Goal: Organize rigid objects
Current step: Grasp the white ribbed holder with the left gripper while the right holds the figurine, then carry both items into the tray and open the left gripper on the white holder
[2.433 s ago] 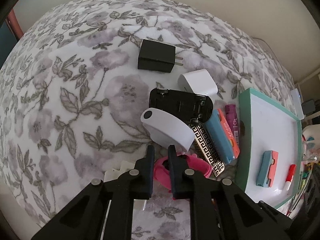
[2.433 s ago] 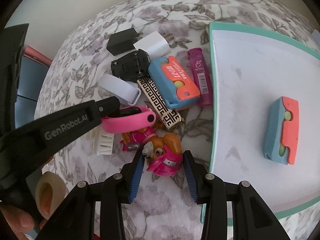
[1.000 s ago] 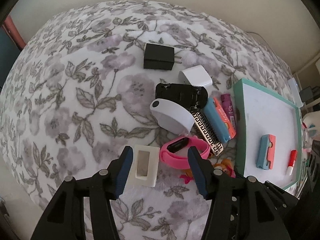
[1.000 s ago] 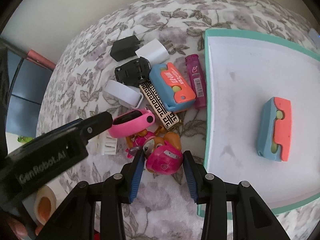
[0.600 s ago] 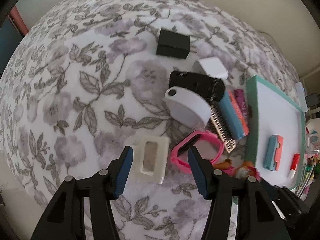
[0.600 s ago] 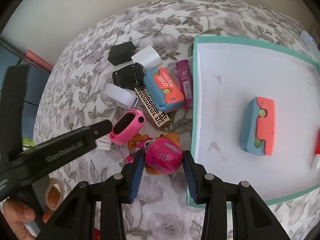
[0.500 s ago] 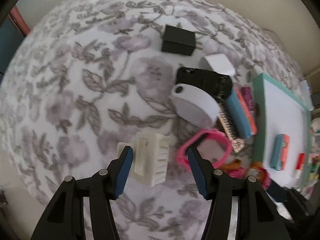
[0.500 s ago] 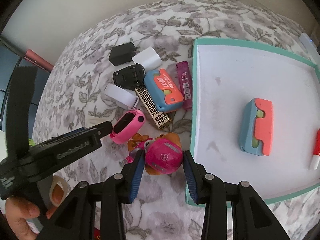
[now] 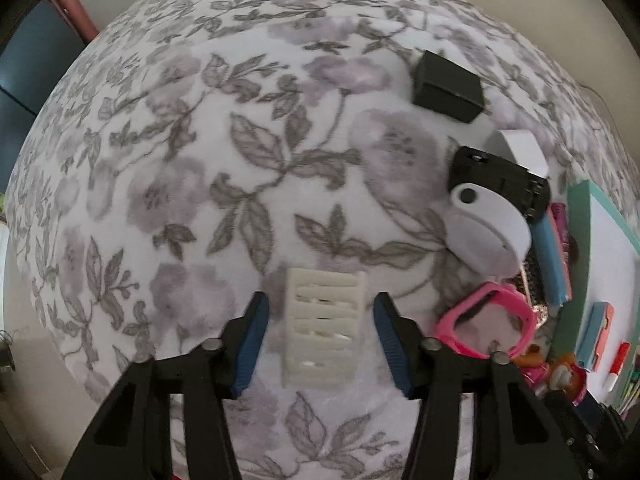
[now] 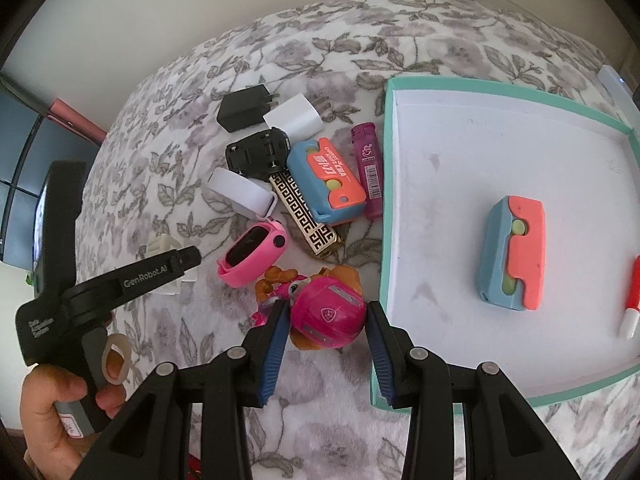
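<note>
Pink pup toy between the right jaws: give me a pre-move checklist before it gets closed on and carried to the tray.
1. Right gripper jaws open wide enough for the pink pup toy: ok.
2. Toy centred between the jaws: ok, a blue pad sits on either side of its helmet.
3. Pads touching the toy: cannot tell, the left one looks close.
4. Bare floor in the teal tray for a drop: ok, only the blue-and-coral case and a red-and-white marker lie in it.
5. Left gripper out of the way: ok, it is open around the white slotted block, left of the pink watch.
</note>
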Tool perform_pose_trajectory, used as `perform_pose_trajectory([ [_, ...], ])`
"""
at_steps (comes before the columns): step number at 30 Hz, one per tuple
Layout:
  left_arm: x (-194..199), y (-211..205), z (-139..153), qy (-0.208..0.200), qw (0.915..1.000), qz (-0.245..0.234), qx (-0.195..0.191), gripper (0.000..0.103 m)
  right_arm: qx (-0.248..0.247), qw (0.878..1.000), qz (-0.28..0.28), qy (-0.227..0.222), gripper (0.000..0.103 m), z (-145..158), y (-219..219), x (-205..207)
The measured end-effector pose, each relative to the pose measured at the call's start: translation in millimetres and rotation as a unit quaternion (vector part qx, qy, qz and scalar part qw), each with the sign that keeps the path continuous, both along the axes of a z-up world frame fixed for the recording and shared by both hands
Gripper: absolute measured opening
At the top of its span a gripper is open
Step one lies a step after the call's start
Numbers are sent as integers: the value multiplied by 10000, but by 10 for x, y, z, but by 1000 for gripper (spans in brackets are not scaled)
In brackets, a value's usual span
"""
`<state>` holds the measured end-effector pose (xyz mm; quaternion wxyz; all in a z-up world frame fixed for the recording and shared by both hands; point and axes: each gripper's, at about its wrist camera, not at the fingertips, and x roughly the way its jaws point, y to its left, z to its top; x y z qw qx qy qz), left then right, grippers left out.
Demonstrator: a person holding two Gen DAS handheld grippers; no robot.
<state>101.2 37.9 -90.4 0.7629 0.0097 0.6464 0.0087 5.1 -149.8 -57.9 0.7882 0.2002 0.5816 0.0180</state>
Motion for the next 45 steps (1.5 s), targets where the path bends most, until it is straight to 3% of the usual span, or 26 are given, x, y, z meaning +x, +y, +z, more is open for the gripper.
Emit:
perform_pose_trajectory([
  [2,11,58,-24,29,10000,35,-20,33,6,10000,-1,-1,41,2,-2,-1],
  [6,1,61,-16,-20,9999,59,-100,33,28,10000,3,21,41,12,-4,-1],
  [13,-27,-42,371,-517,9981,12,-339,33,136,9994,-151,-263,41,252,-144,-102],
  [16,-76,-182,586,-822,9953,-202,-470,33,260,9972,-456,-535,41,403,-320,-167],
  [22,-201,-882,941,-1107,9866,-988,-679,33,-296,9873,-1442,-599,41,472,-863,-329],
  [28,-343,-1681,917,-1057,9756,-1846,-546,33,-472,9699,-2380,-217,42,247,-1451,-522],
  [33,-377,-2194,755,-963,9696,-2200,-479,33,-633,9567,-2840,-67,42,129,-1803,-647],
  [39,-319,-2405,464,-804,9704,-2246,-365,33,-769,9511,-2990,135,42,14,-2019,-689],
  [45,-315,-2450,357,-786,9704,-2251,-378,38,-949,9515,-2922,163,42,38,-2032,-675],
])
